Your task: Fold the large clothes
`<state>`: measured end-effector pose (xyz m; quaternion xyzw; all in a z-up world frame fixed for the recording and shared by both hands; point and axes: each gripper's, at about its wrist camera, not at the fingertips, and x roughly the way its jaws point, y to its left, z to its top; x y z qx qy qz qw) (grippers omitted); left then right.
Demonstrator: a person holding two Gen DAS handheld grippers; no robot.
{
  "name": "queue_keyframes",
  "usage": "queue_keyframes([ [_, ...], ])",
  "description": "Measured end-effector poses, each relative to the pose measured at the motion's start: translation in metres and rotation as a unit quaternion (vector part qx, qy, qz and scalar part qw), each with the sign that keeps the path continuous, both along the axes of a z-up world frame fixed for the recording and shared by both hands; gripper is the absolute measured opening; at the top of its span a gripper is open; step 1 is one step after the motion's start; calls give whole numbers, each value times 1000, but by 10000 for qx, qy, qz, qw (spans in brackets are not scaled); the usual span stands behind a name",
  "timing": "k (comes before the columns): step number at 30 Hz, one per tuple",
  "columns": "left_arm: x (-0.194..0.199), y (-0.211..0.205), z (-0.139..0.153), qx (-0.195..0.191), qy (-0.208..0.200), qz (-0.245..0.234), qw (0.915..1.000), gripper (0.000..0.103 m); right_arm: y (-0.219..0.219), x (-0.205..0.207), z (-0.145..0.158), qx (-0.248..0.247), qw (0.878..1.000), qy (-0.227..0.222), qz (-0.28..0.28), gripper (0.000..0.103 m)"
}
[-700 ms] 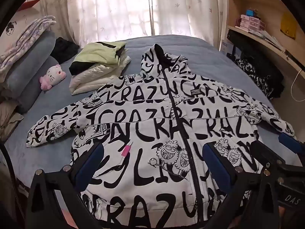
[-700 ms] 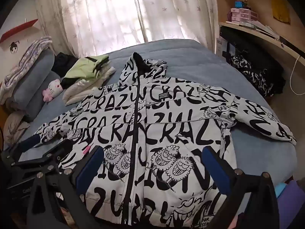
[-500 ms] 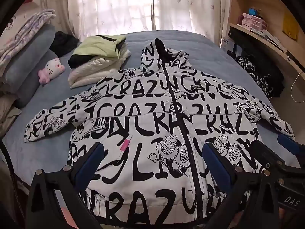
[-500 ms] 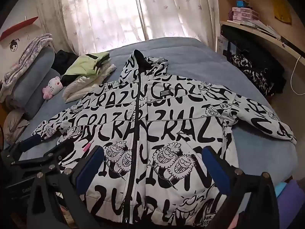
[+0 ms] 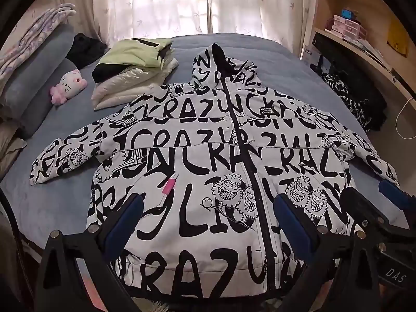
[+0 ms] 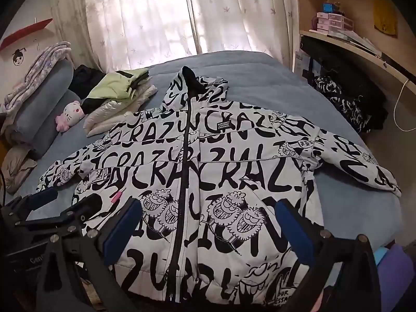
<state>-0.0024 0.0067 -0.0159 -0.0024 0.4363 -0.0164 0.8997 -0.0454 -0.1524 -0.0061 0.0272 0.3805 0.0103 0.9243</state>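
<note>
A large white hooded jacket with black lettering (image 5: 208,156) lies flat and zipped on the blue bed (image 5: 273,54), sleeves spread, hood toward the window. It also shows in the right wrist view (image 6: 208,171). My left gripper (image 5: 208,223) is open and empty above the jacket's lower left part. My right gripper (image 6: 208,226) is open and empty above the lower right part. Each gripper shows at the edge of the other's view: the right gripper (image 5: 384,208) and the left gripper (image 6: 62,208).
A stack of folded clothes (image 5: 135,75) and a pink plush toy (image 5: 69,85) lie at the bed's far left by grey pillows (image 5: 33,85). A black patterned garment (image 5: 356,98) hangs under wooden shelves (image 5: 364,52) on the right. Curtains (image 5: 195,2) hang behind.
Both grippers have risen and drawn back a little, so more of the jacket's hem shows. The jacket has not moved. Both grippers stay open.
</note>
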Motion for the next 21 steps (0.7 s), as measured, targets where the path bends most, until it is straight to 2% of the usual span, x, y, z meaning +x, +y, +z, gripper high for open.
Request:
queue_keyframes([
  [21,-5,1,-1,78,-4,5,10000,99,-3,-5,-8,227,9996,188,-49,103],
])
